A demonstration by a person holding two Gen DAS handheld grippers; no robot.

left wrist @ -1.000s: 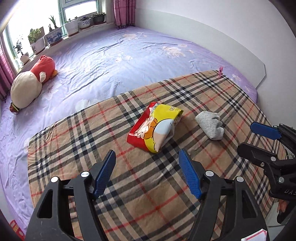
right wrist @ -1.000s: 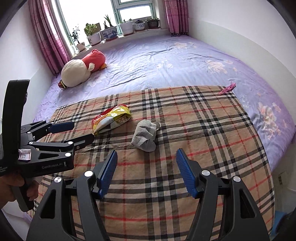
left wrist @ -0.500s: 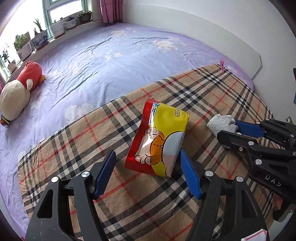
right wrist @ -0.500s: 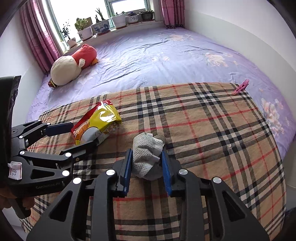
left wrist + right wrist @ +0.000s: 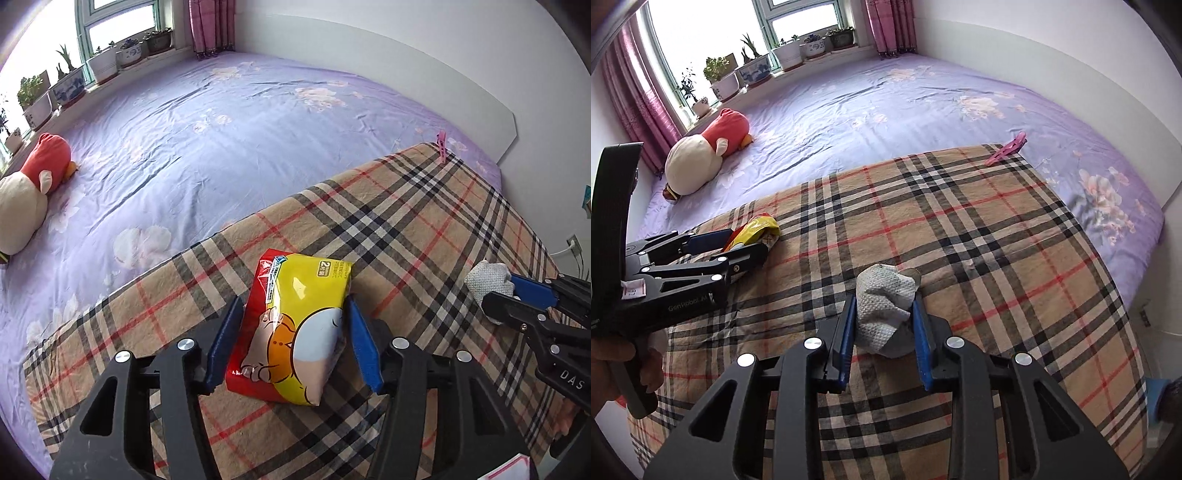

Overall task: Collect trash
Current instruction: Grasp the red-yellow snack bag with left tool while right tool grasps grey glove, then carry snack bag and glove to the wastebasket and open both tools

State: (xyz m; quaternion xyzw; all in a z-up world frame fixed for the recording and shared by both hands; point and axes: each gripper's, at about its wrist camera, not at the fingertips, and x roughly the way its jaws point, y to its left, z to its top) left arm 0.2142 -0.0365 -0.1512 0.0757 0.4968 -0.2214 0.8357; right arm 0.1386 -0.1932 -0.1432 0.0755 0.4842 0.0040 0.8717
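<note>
Yellow and red foil of the snack packet (image 5: 295,325) now sits between the blue pads of the left gripper (image 5: 291,339), where a second ago the packet lay well ahead of wide jaws. The jaws are closing; the right pad touches the packet's edge, while the left one appears to be just meeting it, so I judge the grip not yet firm. The right gripper (image 5: 884,325) has gone from wide to narrow and now pinches the crumpled grey-white tissue (image 5: 882,306) between both pads, the wad bulging above them.

Both pieces of trash are thus nearly in hand, and lifting them away looks like the next step once the left grip is secure; no bin shows in either view.

Both items lie on a tan plaid blanket (image 5: 997,258) spread over a bed with a lilac floral sheet (image 5: 886,96). In the right wrist view a plush toy (image 5: 705,155) rests at ten o'clock, potted plants (image 5: 753,70) line the windowsill at eleven, and a pink clothes peg (image 5: 1006,149) sits at one o'clock on the blanket's far edge.
</note>
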